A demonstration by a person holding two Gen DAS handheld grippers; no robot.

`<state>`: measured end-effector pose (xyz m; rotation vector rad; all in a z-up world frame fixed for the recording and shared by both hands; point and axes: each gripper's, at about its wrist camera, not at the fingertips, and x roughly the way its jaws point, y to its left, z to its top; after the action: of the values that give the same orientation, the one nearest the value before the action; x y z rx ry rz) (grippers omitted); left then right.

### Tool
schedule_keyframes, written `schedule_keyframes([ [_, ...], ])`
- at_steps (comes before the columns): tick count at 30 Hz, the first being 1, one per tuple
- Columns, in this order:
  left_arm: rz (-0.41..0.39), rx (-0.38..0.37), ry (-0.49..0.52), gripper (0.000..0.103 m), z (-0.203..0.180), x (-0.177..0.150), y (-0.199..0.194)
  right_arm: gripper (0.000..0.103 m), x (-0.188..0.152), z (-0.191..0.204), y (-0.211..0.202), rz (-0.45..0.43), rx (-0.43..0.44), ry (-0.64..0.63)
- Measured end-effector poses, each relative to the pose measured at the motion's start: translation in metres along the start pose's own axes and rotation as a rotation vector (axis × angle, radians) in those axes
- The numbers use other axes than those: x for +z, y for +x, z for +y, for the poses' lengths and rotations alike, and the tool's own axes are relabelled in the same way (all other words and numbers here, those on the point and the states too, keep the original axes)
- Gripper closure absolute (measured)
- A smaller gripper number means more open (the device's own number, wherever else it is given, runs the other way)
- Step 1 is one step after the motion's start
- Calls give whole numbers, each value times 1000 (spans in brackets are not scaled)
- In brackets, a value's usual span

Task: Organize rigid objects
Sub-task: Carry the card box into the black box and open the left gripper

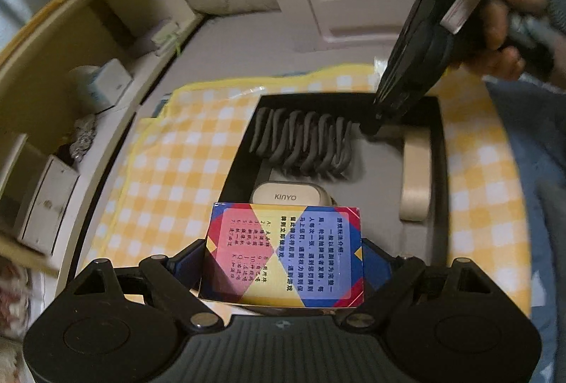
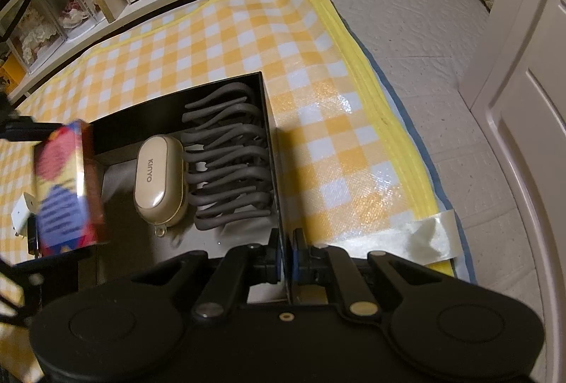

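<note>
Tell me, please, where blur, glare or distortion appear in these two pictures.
Left wrist view: the right claw and hand are motion-blurred, and shelves bend from fisheye distortion. Right wrist view: the colourful card box is blurred; glare shines on the checked mat.

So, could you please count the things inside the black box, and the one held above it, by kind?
Grey wavy foam piece: 1
Beige KINYO case: 1
Beige rounded block: 1
Colourful card box, held in the left gripper above the black box: 1
Total: 4
</note>
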<state>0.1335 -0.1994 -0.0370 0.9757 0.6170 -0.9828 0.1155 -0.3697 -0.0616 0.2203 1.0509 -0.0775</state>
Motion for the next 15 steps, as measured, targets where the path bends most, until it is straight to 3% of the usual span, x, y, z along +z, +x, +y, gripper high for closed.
schedule_keyframes([
  [8, 99, -7, 131, 14, -4, -4, 39, 97, 0, 0, 0, 1, 1, -5],
  [15, 113, 23, 167, 12, -11, -15, 54, 96, 0, 0, 0, 3, 2, -11],
])
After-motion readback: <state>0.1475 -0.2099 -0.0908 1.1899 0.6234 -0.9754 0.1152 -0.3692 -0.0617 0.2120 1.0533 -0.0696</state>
